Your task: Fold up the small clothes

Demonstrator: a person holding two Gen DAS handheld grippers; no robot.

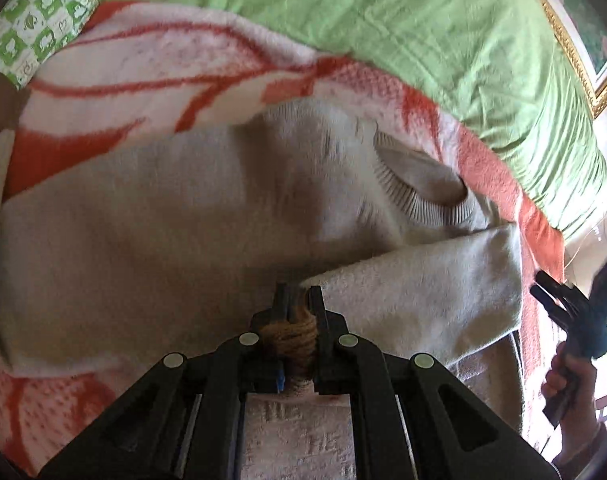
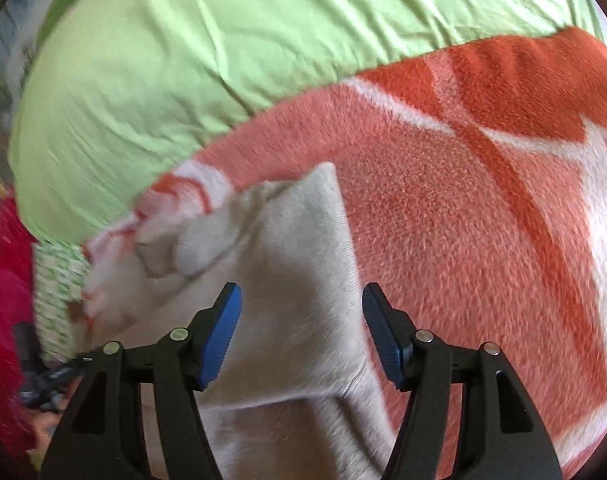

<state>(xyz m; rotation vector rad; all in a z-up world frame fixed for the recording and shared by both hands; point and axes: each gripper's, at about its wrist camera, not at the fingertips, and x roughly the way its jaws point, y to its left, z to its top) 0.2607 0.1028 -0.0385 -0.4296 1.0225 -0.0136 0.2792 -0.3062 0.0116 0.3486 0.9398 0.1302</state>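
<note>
My left claw [image 1: 298,294] pinches the cream sweater [image 1: 143,220] sleeve [image 1: 423,280], running toward two o'clock; my right claw [image 2: 301,320], half-wide and empty, hovers over that sleeve.

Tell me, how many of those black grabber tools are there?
2. The left gripper is at the bottom middle of its own camera view, over the beige sweater; the right gripper is at that view's right edge, in a hand.
</note>
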